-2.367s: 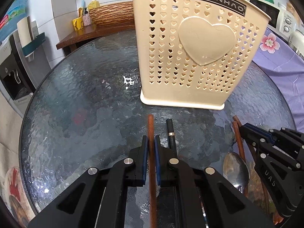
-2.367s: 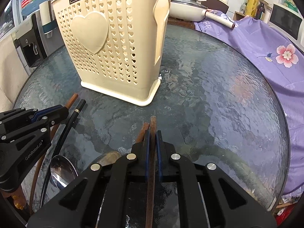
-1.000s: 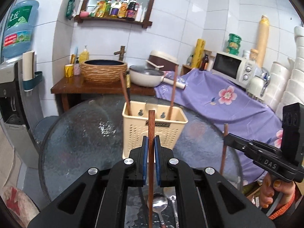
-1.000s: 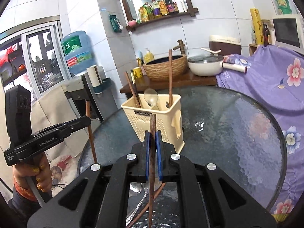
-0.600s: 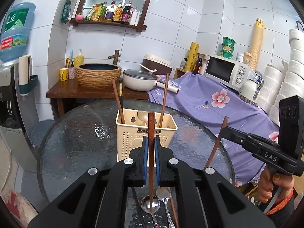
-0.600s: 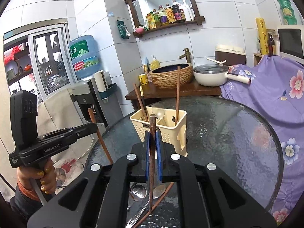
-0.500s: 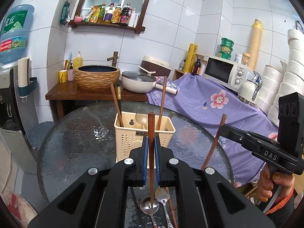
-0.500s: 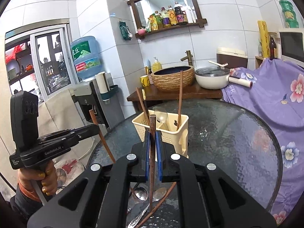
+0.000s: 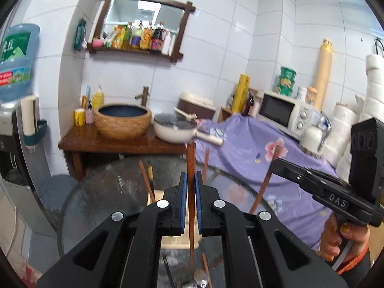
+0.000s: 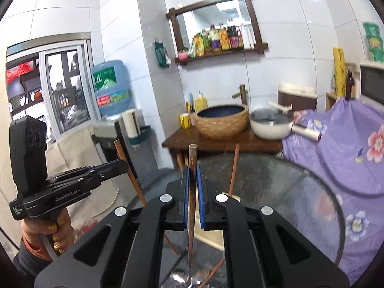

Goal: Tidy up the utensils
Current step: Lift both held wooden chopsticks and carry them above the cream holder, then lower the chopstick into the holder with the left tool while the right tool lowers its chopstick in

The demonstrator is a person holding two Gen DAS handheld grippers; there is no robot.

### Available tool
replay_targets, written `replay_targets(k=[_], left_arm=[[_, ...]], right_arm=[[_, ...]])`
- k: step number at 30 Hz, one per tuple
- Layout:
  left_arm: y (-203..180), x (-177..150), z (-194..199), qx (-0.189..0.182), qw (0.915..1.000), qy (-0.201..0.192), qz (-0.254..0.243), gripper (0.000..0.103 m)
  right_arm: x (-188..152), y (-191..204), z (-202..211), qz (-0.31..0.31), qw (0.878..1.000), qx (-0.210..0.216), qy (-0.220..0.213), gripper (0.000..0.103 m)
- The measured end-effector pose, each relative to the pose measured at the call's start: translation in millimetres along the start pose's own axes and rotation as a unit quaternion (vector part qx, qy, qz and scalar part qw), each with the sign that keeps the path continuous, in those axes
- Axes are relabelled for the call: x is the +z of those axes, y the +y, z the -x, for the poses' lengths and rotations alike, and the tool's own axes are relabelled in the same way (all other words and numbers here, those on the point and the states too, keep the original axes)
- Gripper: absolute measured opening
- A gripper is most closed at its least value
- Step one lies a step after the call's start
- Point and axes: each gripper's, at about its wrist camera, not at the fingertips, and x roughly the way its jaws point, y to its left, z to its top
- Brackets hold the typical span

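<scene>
Above table [image 9: 100, 192], both chopsticks [image 9: 191, 168] point upright.

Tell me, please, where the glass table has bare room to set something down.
The glass table looks bare on its right side, between the cream utensil basket and the purple floral cloth. It is also bare to the left of the basket. The near edge is crowded: spoons and loose chopsticks lie there under both grippers.
</scene>
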Motion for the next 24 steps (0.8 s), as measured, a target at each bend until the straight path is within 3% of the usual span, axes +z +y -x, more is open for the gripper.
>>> replay_targets(k=[5,11,16,24], left_arm=[[1.0,43.7,-5.7,0.029,0.9989,-0.038,-0.001,0.007],[6.2,61.2,-31.6,0.065,0.9962,-0.057,0.006,0.007],[17.0,42.4,-60.5,0.087,0.9946,-0.055,0.009,0.007],[35.1,-11.1,-100.7,0.084,0.9963,-0.005,0.02,0.007]], right_arm=[[43.0,6.2,-4.6,0.013,0.999,-0.024,-0.03,0.007],[68.5,1.1,-25.0,0.007,0.997,-0.056,-0.056,0.007],[44.6,-8.2,-54.0,0.009,0.994,-0.086,-0.059,0.007],[-5.4,-26.8,-93.8,-0.004,0.994,-0.102,-0.026,0.007]])
